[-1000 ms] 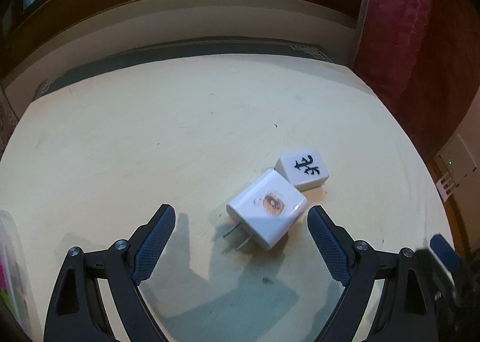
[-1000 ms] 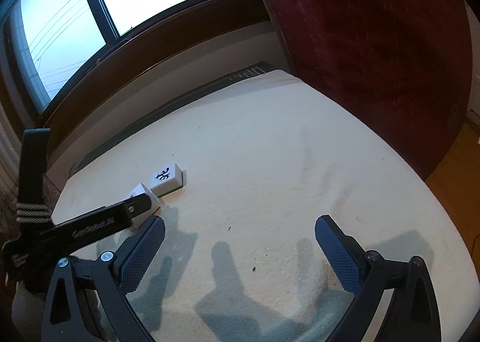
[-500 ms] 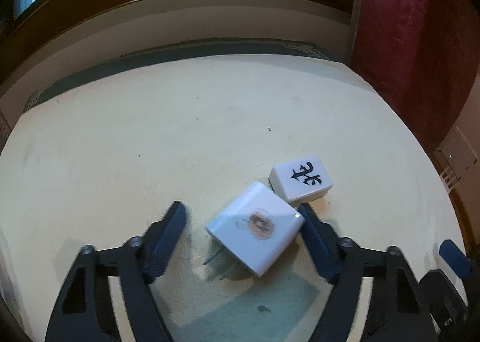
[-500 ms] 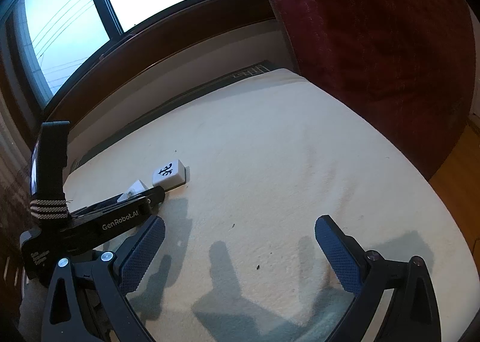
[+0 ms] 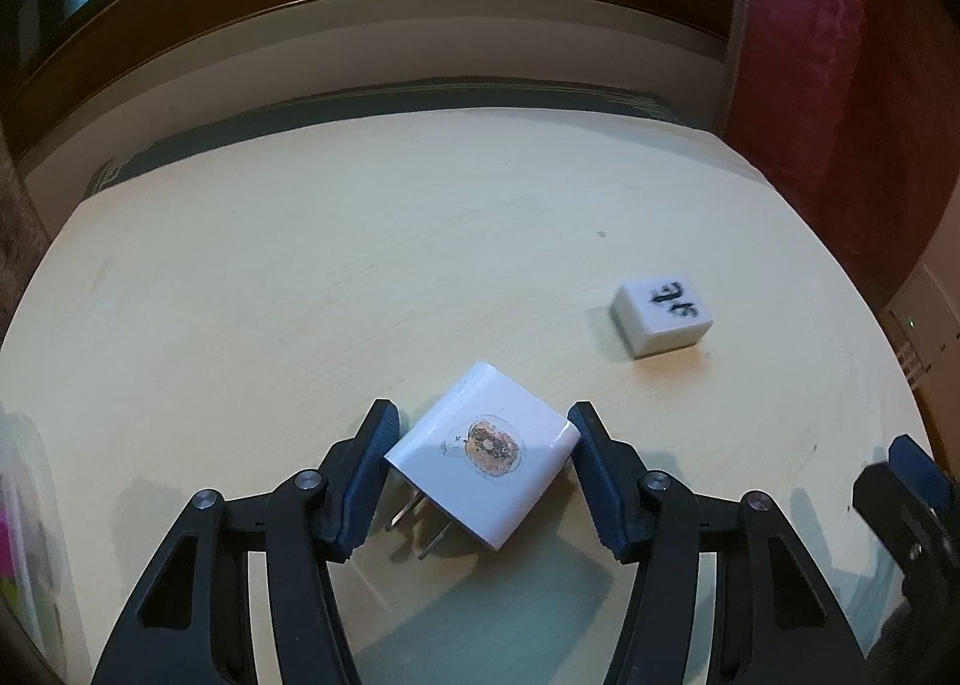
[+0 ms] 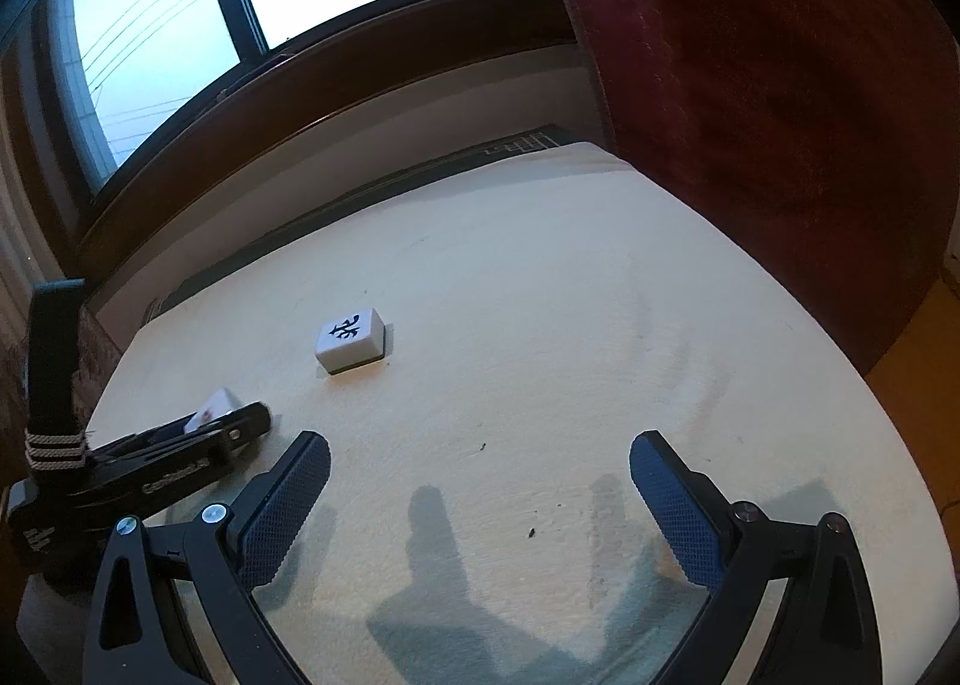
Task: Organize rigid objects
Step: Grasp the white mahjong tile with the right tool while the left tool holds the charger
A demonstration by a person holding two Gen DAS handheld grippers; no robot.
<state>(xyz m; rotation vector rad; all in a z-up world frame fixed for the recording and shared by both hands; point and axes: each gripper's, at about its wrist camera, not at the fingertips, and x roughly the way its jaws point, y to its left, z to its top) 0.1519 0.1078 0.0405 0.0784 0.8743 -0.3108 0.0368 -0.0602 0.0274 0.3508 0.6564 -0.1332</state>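
Left gripper (image 5: pixel 482 433) clamped on charger (image 5: pixel 483 454); tile (image 6: pixel 350 338) lay apart on table (image 6: pixel 540 295); right gripper (image 6: pixel 480 481) gaped wide, empty.

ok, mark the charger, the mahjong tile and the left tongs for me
charger (image 5: pixel 486 457): left wrist view, top face near its sticker.
mahjong tile (image 6: pixel 350 338): right wrist view, marked top face.
left tongs (image 5: pixel 483 466): left wrist view, midway between fingertips, closed on the charger.
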